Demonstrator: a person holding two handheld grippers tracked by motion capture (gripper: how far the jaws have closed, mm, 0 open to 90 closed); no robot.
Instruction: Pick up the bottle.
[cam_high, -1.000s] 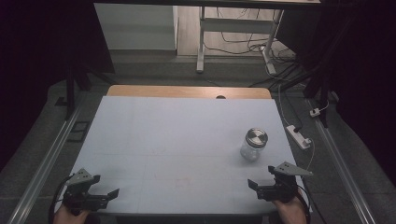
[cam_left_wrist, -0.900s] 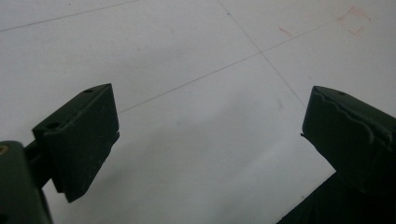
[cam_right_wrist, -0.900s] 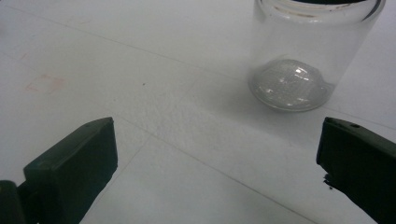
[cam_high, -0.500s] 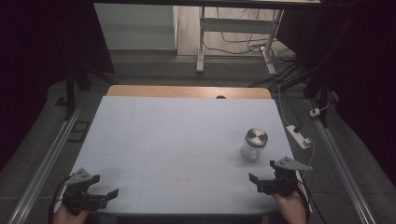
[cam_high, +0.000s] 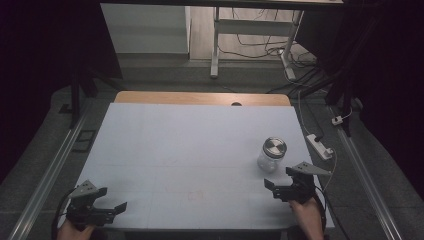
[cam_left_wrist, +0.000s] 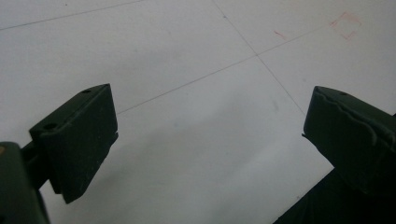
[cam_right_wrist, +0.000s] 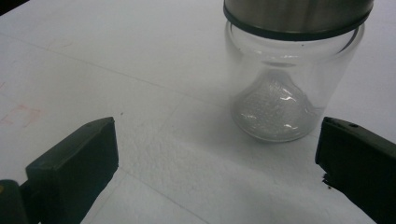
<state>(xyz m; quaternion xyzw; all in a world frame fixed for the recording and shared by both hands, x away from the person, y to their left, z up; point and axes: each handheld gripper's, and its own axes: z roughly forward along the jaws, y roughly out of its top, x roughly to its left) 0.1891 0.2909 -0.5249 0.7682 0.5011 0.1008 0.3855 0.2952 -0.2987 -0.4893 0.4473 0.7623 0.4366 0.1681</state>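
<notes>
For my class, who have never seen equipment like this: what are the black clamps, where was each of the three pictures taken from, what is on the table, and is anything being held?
There is no robot here. A person sits at the near edge of the table and holds a hand tool with two black fingers in each hand: the left gripper and the right gripper.

The high view comes from a fixed camera above the person, looking forward and down. The other two pictures come from small cameras riding on the tools, each looking out along its own fingers.

On the white table stands one upright glass jar with a metal lid. Something pale lies at the bottom inside; what it is cannot be told.

Nothing is held. Both tools have their fingers spread open. The right one points at the jar, close in front of it but not touching.
</notes>
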